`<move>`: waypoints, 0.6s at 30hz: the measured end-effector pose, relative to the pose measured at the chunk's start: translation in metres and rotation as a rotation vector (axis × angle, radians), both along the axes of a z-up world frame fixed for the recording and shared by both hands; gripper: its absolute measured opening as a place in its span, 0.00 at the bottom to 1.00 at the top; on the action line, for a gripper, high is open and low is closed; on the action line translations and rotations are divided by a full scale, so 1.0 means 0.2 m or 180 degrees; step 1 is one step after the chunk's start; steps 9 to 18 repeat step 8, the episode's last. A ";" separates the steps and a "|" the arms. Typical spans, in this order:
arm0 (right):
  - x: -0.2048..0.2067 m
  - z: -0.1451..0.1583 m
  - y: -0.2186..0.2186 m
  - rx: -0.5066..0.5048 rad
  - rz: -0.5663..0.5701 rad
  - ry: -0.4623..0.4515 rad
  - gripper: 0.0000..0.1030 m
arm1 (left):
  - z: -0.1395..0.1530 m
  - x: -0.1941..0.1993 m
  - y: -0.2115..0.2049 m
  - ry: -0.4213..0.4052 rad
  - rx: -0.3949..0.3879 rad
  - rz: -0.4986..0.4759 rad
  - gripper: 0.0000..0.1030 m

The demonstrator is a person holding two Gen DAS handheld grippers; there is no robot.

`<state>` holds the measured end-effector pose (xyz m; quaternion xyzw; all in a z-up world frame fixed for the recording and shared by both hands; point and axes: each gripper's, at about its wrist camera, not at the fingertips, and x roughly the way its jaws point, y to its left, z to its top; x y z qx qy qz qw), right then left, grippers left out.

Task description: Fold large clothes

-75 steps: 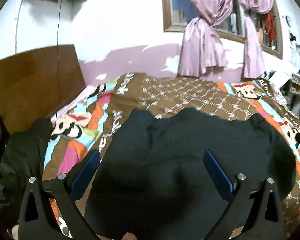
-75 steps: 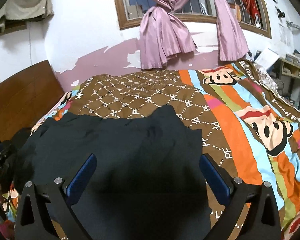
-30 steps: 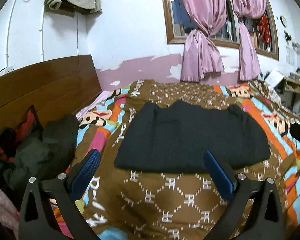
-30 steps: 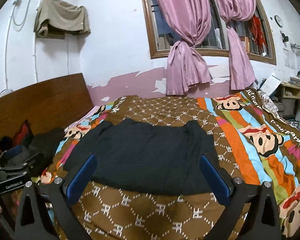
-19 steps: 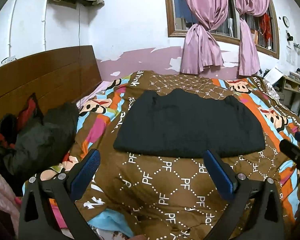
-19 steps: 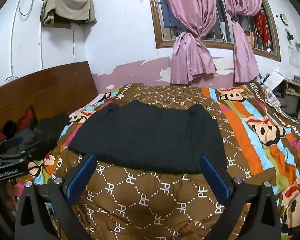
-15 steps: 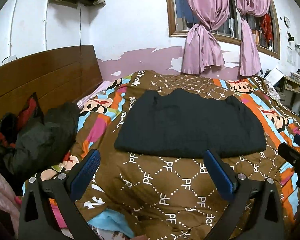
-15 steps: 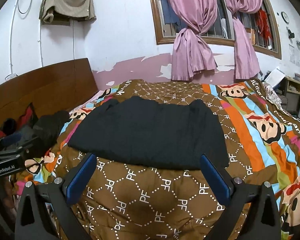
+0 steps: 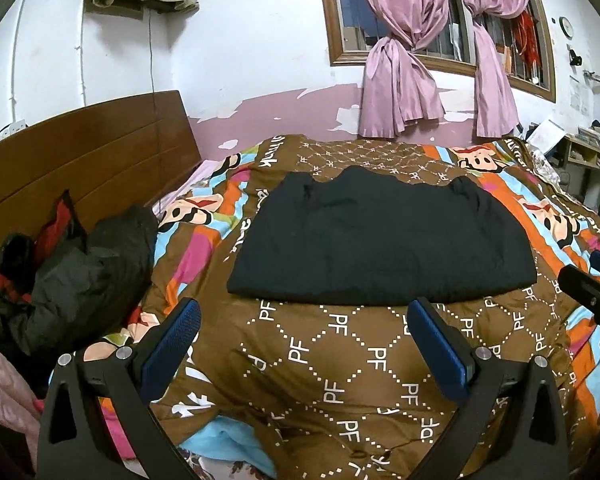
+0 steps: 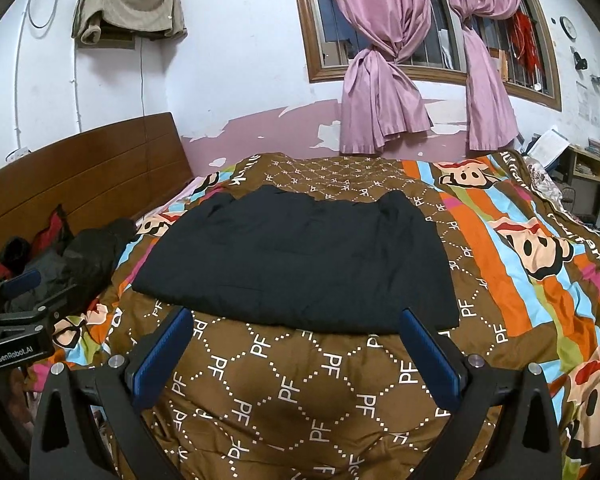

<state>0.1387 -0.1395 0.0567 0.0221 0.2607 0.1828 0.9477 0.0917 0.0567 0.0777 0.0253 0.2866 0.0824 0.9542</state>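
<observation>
Black garment point(image 9: 380, 240) laid folded flat on the bed point(image 9: 340, 360), left gripper point(image 9: 304, 340) and right gripper point(image 10: 296, 344) held spread before it

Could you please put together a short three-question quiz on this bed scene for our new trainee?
1. True or false: the left gripper is clamped on the black garment.
2. Which lies between the wooden headboard and the black garment? A) a dark jacket heap B) a laptop C) a pillow stack
3. Fill in: the right gripper is ____ with nothing between its fingers.

Key
1. False: it is open and short of the garment's near edge.
2. A.
3. Open. The garment lies flat on the patterned quilt, apart from both grippers.
</observation>
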 end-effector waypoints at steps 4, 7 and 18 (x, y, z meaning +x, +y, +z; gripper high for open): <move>0.00 0.00 0.00 -0.0004 0.0003 -0.0014 1.00 | -0.01 0.00 0.00 0.0003 0.0011 -0.0022 0.98; 0.00 -0.01 0.00 -0.0003 -0.0001 -0.0007 1.00 | -0.01 0.00 0.00 0.0015 0.0003 -0.0031 0.98; 0.00 0.00 0.00 -0.0003 -0.0003 -0.0009 1.00 | -0.01 0.00 0.00 0.0023 -0.0001 -0.0034 0.98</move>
